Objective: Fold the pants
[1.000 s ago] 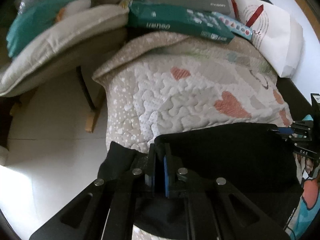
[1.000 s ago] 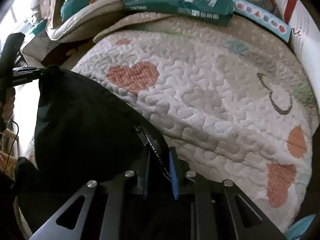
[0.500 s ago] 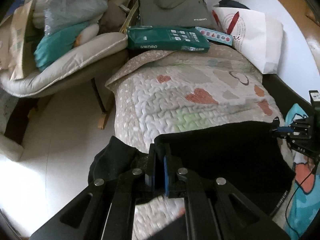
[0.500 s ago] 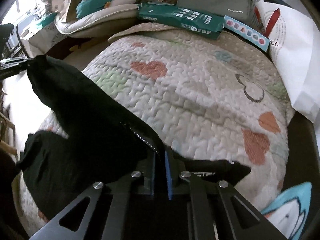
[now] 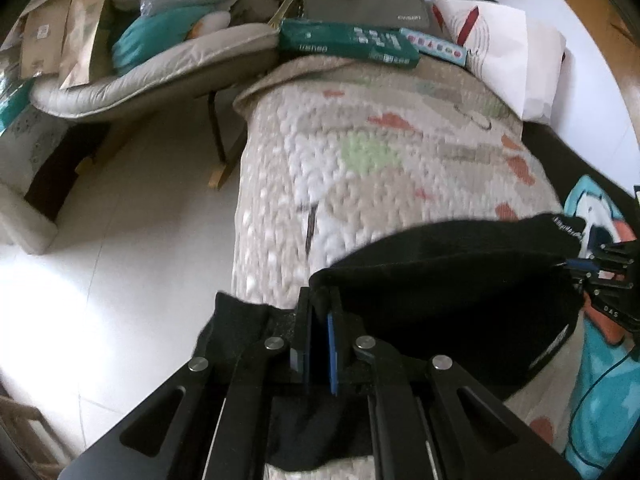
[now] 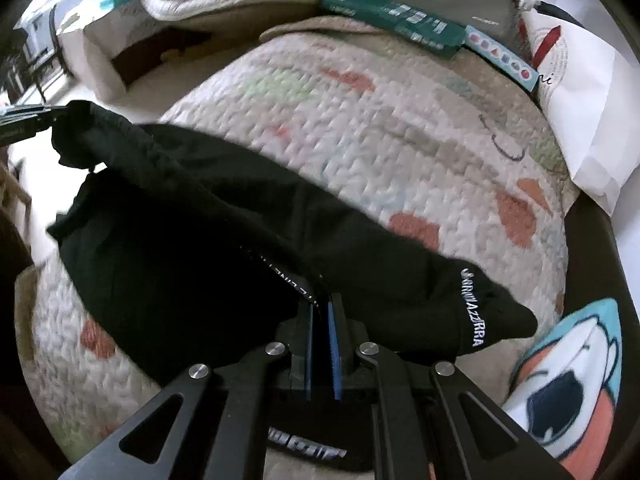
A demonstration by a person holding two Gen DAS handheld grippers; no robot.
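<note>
The black pants are draped across the near end of a bed covered by a quilted bedspread printed with hearts, one edge being held up off it. That edge is clamped at one end between the pads of the left hand-held gripper and at the other by the right hand-held gripper. White lettering is seen along a hem. At the far end, a green package and a grey bag are stacked.
</note>
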